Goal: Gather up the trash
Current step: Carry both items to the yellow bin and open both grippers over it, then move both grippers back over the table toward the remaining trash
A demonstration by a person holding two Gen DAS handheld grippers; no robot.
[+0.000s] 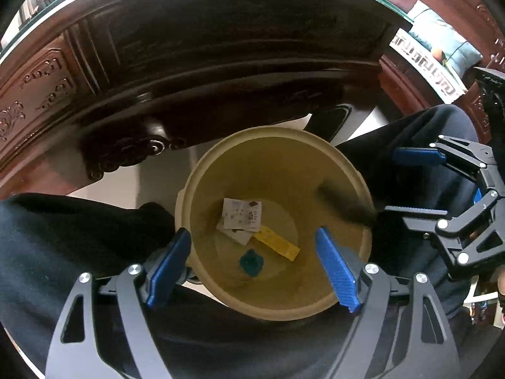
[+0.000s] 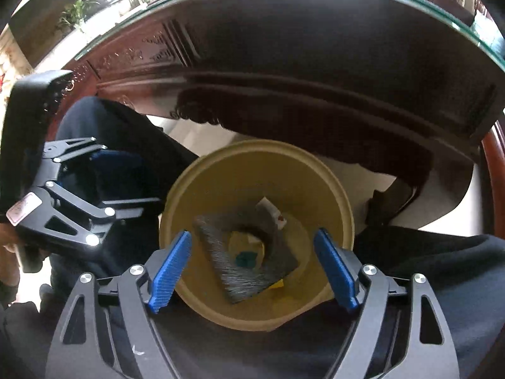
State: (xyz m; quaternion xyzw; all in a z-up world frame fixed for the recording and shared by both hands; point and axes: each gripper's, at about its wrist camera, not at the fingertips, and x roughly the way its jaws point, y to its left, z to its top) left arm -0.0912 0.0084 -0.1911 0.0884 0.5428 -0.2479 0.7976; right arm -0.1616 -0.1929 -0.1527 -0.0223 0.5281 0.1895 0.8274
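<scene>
A beige round bin (image 1: 268, 132) stands on the floor between a person's dark-trousered legs. At its bottom lie a white printed paper (image 1: 241, 214), a yellow strip (image 1: 277, 243) and a small teal scrap (image 1: 251, 262). My left gripper (image 1: 255, 268) hangs open over the bin with nothing between its blue pads. My right gripper (image 2: 252, 265) is open too, above the bin (image 2: 252, 145). A dark grey triangular piece with a hole (image 2: 221, 252) shows blurred in the bin's mouth, free of the pads. It appears as a dark streak (image 1: 344, 205) by the right wall.
A carved dark wooden table (image 1: 189, 63) with a glass top overhangs the far side of the bin. The person's legs (image 1: 63, 237) flank the bin closely. Each gripper shows at the edge of the other's view: right gripper (image 1: 410, 183), left gripper (image 2: 132, 183).
</scene>
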